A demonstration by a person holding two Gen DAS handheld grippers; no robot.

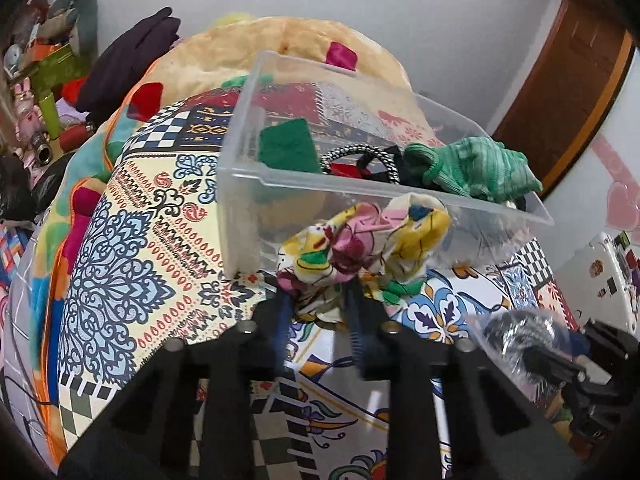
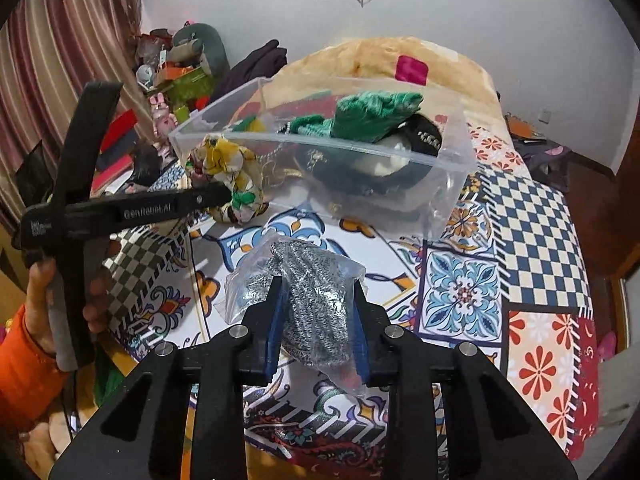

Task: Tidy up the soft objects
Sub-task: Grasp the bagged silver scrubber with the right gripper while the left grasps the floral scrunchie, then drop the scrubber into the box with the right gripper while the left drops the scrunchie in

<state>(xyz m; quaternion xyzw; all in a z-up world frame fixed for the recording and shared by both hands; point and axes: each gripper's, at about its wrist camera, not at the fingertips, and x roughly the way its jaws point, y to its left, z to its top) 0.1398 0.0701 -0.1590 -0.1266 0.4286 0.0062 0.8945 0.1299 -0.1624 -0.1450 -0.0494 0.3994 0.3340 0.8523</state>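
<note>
A clear plastic bin (image 1: 384, 188) (image 2: 320, 142) stands on the patterned bedspread and holds a green knit piece (image 1: 472, 168) (image 2: 372, 114), a dark green cloth (image 1: 288, 148) and a black-and-white cord. My left gripper (image 1: 316, 288) is shut on a bunched floral cloth (image 1: 360, 244) (image 2: 230, 172), held just in front of the bin's near wall. My right gripper (image 2: 318, 292) is shut on a clear bag of grey speckled knit fabric (image 2: 316, 288) (image 1: 520, 332), low over the bedspread, short of the bin.
A large tan cushion (image 2: 380, 56) lies behind the bin. Cluttered shelves with toys and boxes (image 2: 172, 72) and a striped curtain (image 2: 60, 60) stand at left. A wooden door (image 1: 568, 80) is at right. The bed's edge runs along the right (image 2: 592, 280).
</note>
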